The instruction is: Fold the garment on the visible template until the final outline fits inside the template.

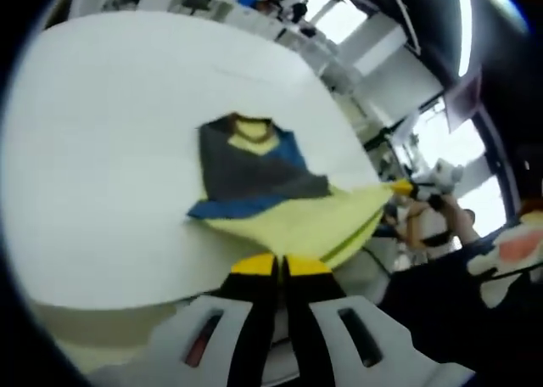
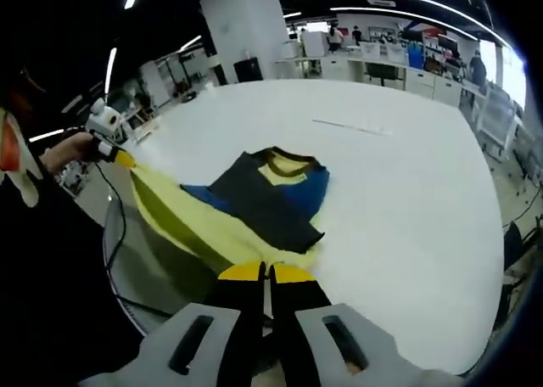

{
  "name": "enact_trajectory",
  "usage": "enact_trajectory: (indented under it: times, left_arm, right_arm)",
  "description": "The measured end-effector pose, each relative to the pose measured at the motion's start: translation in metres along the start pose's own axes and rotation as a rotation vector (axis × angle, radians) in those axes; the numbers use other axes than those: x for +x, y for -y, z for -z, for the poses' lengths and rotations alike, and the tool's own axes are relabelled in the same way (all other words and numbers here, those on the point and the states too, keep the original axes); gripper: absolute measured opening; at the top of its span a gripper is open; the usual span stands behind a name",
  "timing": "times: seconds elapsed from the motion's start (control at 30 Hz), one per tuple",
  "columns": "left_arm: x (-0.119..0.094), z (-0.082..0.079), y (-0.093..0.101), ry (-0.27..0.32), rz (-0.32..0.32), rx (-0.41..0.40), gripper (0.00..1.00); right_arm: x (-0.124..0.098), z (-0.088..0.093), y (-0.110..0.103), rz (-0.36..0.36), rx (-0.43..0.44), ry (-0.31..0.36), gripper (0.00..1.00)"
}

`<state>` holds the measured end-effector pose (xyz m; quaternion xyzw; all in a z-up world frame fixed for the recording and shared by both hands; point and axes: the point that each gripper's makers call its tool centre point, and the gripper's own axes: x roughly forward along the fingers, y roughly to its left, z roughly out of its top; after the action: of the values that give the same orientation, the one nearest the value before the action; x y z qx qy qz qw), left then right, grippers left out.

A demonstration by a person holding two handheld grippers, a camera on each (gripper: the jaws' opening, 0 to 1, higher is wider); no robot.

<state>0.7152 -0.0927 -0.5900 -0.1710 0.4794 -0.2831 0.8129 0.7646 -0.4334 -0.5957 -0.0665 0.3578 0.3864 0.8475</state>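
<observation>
garment: yellow, blue and dark grey knit top (image 1: 263, 179) lies on the white table (image 1: 102, 175), collar away from the person, yellow hem (image 2: 182, 226) pulled out over the near table edge
left gripper (image 1: 281, 264): yellow-tipped jaws pressed together on the hem edge, cloth apparently pinched
right gripper (image 2: 267, 272): jaws likewise closed at the hem's other corner
template: not made out on the white surface
step, as judged: hem stretched taut between both grippers, ready to fold toward the collar
doing it well: keep both corners level, equal tension, carry hem forward together, lay flat without dragging the body
</observation>
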Motion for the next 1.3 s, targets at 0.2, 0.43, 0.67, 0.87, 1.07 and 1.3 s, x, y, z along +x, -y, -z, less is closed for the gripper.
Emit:
enact_trajectory:
  times: [0.2, 0.43, 0.67, 0.87, 1.07, 1.3]
  left_arm:
    - [0.004, -0.032, -0.005, -0.03, 0.009, 0.089, 0.0]
    - [0.02, -0.069, -0.031, -0.051, 0.011, 0.135, 0.0]
    - [0.046, -0.082, -0.046, -0.091, 0.012, 0.098, 0.0]
    - [0.059, -0.098, -0.066, -0.117, 0.016, 0.089, 0.0]
    - [0.076, -0.112, -0.081, -0.149, 0.014, 0.086, 0.0]
    - [0.093, -0.123, -0.1, -0.17, 0.028, 0.057, 0.0]
  right_arm:
    - [0.013, -0.027, 0.02, 0.01, -0.063, 0.011, 0.03]
    - [0.034, -0.051, 0.046, 0.017, -0.093, 0.023, 0.03]
    - [0.063, -0.059, 0.069, 0.002, -0.074, 0.004, 0.03]
    - [0.079, -0.065, 0.084, -0.004, -0.076, -0.016, 0.03]
    - [0.1, -0.069, 0.1, -0.015, -0.078, -0.041, 0.03]
    - [0.121, -0.068, 0.117, -0.025, -0.078, -0.075, 0.03]
